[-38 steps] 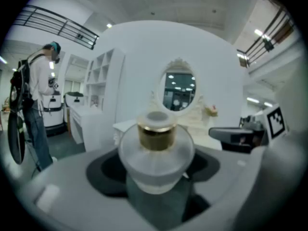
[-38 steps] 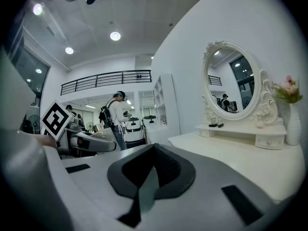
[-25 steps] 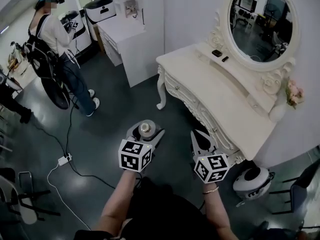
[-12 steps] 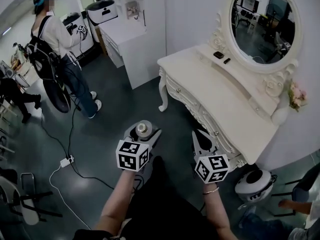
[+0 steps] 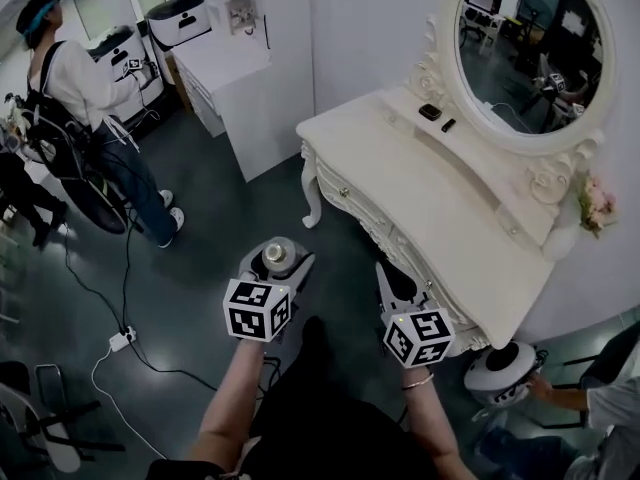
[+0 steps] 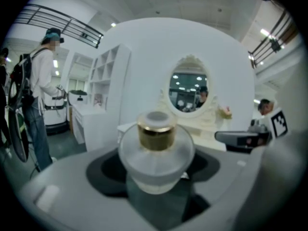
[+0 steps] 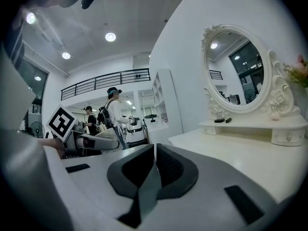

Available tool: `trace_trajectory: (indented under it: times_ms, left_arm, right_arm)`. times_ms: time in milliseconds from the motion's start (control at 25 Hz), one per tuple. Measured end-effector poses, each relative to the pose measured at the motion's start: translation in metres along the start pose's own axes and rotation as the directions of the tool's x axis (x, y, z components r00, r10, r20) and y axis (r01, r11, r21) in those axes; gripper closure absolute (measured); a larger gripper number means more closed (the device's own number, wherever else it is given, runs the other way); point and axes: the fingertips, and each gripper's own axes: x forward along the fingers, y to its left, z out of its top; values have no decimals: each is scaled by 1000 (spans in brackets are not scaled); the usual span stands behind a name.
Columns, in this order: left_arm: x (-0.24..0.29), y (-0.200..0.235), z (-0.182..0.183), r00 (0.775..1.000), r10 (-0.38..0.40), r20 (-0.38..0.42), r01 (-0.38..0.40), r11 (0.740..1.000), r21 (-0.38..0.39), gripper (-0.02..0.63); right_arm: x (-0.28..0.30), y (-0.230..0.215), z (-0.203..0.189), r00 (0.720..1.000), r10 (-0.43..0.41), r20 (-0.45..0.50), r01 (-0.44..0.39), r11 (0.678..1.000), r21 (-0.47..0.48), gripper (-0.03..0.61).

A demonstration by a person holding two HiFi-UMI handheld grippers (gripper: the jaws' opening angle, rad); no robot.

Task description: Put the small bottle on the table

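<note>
A small round clear bottle (image 6: 155, 160) with a gold collar and pale cap sits upright between the jaws of my left gripper (image 6: 155, 170), which is shut on it. In the head view the small bottle (image 5: 277, 254) hangs over the dark floor, left of the white dressing table (image 5: 450, 208). My right gripper (image 5: 392, 281) is close to the table's near front edge; its jaws are pressed together with nothing between them. In the right gripper view the right gripper (image 7: 154, 165) points along the dressing table top (image 7: 231, 148).
An oval mirror (image 5: 528, 46) stands at the table's back, with two small dark items (image 5: 436, 115) below it and pink flowers (image 5: 592, 204) at right. A white cabinet (image 5: 245, 78) stands beyond. A person (image 5: 75, 118) stands at left. Cables (image 5: 120, 318) lie on the floor.
The view has shifted slightly, so the dressing table now sits closer and more to the left. Both grippers keep their hold and spacing. The person at left has drifted towards the frame edge.
</note>
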Motion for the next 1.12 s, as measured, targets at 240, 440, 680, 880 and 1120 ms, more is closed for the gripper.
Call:
trace_trajectory:
  times_ms: [240, 440, 680, 880, 1120]
  left_arm:
    - [58, 39, 23, 1000, -13, -5, 13, 1000, -10, 276]
    - [103, 75, 42, 1000, -20, -18, 20, 1000, -10, 276]
    - [149, 112, 62, 999, -33, -20, 33, 999, -4, 276]
    - [179, 135, 76, 999, -46, -18, 46, 999, 4, 276]
    - [212, 150, 82, 998, -59, -36, 60, 998, 24, 276]
  right_arm:
    - [66, -25, 12, 1000, -7, -11, 7, 1000, 2, 574]
    - [121, -40, 22, 1000, -11, -29, 11, 1000, 2, 574]
    - [178, -56, 37, 999, -21, -35, 20, 1000, -3, 574]
    - [214, -63, 42, 999, -27, -42, 27, 1000, -8, 574]
    - [241, -76, 44, 998, -38, -45, 38, 999, 0, 574]
